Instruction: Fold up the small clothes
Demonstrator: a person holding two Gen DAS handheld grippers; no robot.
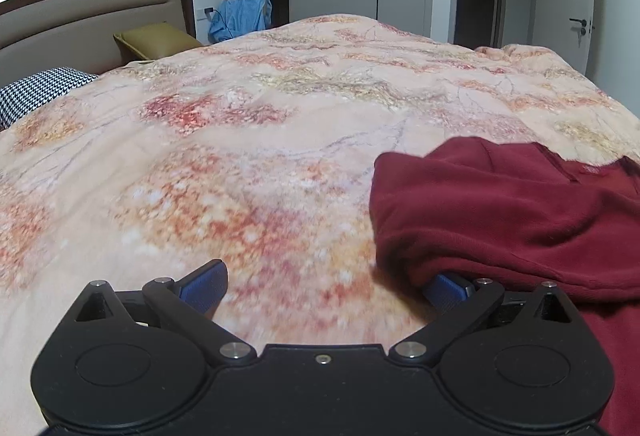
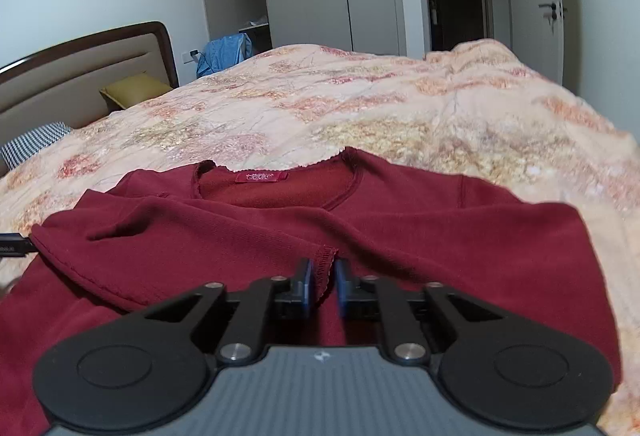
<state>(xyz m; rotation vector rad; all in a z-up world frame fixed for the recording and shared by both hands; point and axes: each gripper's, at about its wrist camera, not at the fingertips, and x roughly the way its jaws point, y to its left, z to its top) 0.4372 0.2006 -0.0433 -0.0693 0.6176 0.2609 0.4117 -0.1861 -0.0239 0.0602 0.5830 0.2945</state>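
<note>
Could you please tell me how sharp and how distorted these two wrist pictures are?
Left wrist view: the floral bedspread is smeared by motion blur near the gripper, sharper farther back; the headboard bows from fisheye distortion. Right wrist view: the dark red shirt is soft but readable, its neck label's print illegible; corners darken in both.

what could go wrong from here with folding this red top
1. The sleeve cuff lies between the right gripper pads, which stand slightly apart; if the gripper draws back now, the cuff may catch and drag the folded sleeve out of place.
2. The left gripper is wide open with one finger tucked under the red top edge; lifting could flip that fold.
3. The floral blanket is soft and uneven, so folds may shift.
</note>
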